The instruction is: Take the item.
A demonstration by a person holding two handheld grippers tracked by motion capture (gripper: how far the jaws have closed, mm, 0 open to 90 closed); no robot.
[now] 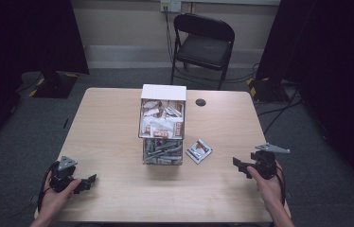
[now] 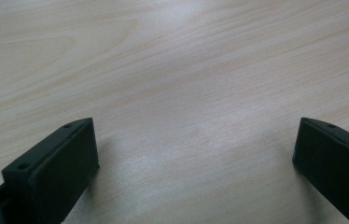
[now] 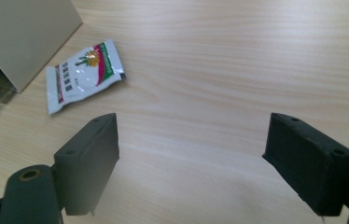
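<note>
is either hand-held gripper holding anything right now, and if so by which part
Nothing is held. The left hand-held gripper and the right hand-held gripper both have their jaws wide apart over bare table. The sachet lies flat on the wood, untouched.

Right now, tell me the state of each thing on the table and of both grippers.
Left gripper: open, holding nothing.
Right gripper: open, holding nothing.
Packet: flat on the table, beside the box, loose.
Box: upright, its clear compartments full of packets.
Folding chair: unfolded, unoccupied.
</note>
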